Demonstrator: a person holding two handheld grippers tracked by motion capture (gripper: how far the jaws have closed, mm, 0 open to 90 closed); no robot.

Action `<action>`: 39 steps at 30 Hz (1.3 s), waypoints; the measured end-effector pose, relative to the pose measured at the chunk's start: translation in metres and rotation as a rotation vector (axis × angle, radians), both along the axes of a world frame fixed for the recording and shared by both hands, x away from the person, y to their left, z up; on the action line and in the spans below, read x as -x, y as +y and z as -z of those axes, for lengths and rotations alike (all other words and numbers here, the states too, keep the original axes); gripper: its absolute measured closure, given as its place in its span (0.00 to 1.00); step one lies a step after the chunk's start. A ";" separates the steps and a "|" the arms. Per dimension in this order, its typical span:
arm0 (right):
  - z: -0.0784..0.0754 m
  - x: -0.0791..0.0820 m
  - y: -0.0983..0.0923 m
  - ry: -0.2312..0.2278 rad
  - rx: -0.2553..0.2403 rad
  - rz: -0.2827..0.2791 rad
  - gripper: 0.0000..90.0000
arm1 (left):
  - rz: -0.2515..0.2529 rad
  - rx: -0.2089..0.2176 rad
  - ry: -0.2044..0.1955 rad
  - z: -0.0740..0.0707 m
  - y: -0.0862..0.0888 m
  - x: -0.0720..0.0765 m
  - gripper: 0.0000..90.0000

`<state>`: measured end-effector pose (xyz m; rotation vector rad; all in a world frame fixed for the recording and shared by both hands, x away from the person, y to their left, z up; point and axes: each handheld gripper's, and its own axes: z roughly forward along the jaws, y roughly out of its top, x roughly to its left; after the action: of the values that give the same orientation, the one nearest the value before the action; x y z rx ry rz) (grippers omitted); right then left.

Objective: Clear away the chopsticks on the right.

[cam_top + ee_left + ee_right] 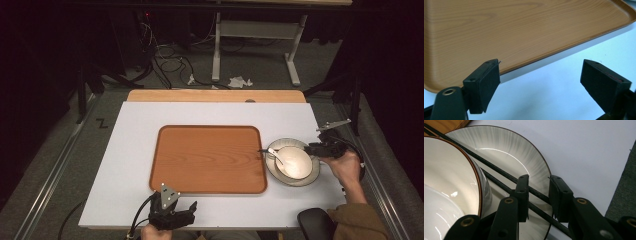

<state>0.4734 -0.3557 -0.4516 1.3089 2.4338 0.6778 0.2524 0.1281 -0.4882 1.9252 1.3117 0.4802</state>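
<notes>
A white bowl (295,161) with a brown rim stands on a grey-streaked plate (271,171) just right of the wooden tray (207,159). A white spoon (276,155) leans in the bowl. Two black chopsticks (280,149) lie across the plate's far side, tips toward the tray. My right gripper (312,148) is at the plate's right rim. In the right gripper view it (539,182) is shut on the chopsticks (499,171) beside the bowl (454,172) and over the plate (524,157). My left gripper (177,202) is open at the tray's near edge. Its jaws (540,72) hold nothing before the tray (524,30).
The tray sits mid-table on a white tabletop (130,150) and carries nothing. A wooden strip (215,95) runs along the far edge. Beyond it are cables (170,65) and a desk frame (250,45) on the floor. A dark round pad (315,222) lies near the front right.
</notes>
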 end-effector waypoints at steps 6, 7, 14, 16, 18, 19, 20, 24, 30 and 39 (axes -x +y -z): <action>0.001 -0.001 0.001 -0.003 -0.013 0.000 0.82 | -0.005 0.036 0.013 0.001 0.002 -0.001 0.18; 0.001 -0.002 0.001 0.001 -0.008 -0.005 0.82 | -0.006 0.062 0.024 0.000 0.003 -0.001 0.18; 0.004 -0.006 0.004 0.007 0.001 -0.027 0.85 | -0.027 0.109 0.043 0.000 0.007 -0.002 0.18; 0.004 -0.006 0.004 0.005 0.002 -0.021 0.86 | -0.026 0.115 0.042 0.000 0.006 -0.001 0.18; 0.004 -0.006 0.004 0.005 0.000 -0.020 0.86 | -0.022 0.120 0.043 0.000 0.006 -0.001 0.18; 0.006 -0.007 0.002 0.007 -0.003 -0.019 0.87 | -0.021 0.120 0.043 0.000 0.006 -0.001 0.18; 0.007 -0.008 0.002 0.008 -0.003 -0.018 0.87 | -0.020 0.117 0.046 0.000 0.006 -0.002 0.18; 0.009 -0.009 0.001 0.007 -0.001 -0.010 0.89 | -0.021 0.121 0.052 0.001 0.007 -0.002 0.18; 0.009 -0.008 0.003 -0.009 0.005 -0.016 0.95 | -0.032 0.128 0.063 0.002 0.007 -0.003 0.18; 0.006 -0.003 0.005 -0.058 0.002 -0.017 0.96 | -0.028 0.143 0.068 0.002 0.008 -0.004 0.18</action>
<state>0.4764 -0.3502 -0.4577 1.2511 2.4012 0.7080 0.2567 0.1357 -0.4901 1.8211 1.3797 0.3275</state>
